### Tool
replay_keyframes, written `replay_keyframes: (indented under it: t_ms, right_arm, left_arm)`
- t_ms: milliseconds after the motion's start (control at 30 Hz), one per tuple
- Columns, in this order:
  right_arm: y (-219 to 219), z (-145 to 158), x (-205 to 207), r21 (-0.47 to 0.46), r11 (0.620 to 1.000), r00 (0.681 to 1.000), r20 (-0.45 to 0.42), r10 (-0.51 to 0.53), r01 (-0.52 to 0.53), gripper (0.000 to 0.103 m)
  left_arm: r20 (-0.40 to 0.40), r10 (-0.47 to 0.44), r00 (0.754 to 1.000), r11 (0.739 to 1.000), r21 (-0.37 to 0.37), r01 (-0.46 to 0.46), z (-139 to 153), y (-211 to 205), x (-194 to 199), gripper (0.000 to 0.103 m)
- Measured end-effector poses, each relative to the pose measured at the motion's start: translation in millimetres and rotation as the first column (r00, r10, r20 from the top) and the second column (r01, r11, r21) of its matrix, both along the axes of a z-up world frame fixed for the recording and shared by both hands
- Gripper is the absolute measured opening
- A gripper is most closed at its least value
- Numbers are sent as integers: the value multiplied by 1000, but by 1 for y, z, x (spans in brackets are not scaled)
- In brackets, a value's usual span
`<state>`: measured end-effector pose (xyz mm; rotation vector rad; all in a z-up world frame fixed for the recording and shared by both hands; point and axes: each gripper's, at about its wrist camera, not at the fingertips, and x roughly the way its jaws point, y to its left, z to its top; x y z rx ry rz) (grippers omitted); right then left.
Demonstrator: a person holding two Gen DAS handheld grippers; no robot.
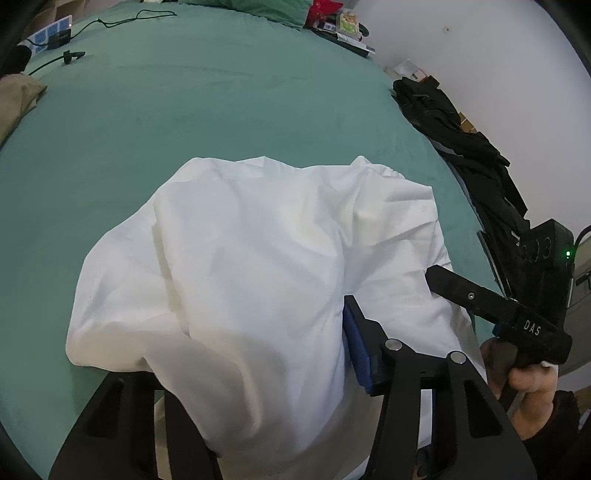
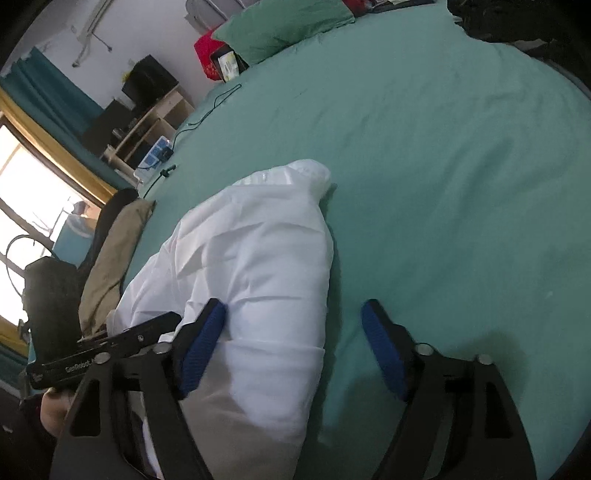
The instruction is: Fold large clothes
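A white garment (image 1: 258,266) lies bunched on the green bed (image 1: 184,110). The left claw (image 1: 258,354) grips its near edge; the right claw (image 2: 293,343) hangs open around a fold. Next, I judge, the right must pinch that edge.

A wide bed with a green sheet (image 1: 229,110) fills the room. At its far end lies a green pillow (image 2: 280,26), with a red box (image 2: 207,55) beside it. A thin black cable (image 1: 122,18) trails across the far left of the sheet, near a blue and white packet (image 1: 48,33). A tan cloth (image 2: 110,258) drapes over the bed's left edge. Dark clothing (image 1: 461,140) is heaped along the right edge, against a white wall (image 1: 498,55). Beyond the left side stand a wooden shelf (image 2: 155,118) and a bright window (image 2: 29,192).
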<state>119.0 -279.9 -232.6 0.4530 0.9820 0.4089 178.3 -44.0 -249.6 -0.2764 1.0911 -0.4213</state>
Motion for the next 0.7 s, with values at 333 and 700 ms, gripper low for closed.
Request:
replay_keyframes:
  t_ms: [333,700]
  right_arm:
    - [11,-2,-2,-25,999,999,12,48,-48,81]
    - [12,-6,-5,35,998,998,11,61,-61,54]
  left_arm:
    - [-20,-37,999,999,-22,37,2,-4,1,45]
    - [6,-15,1000,1000,1,15,4,-12,-6,40]
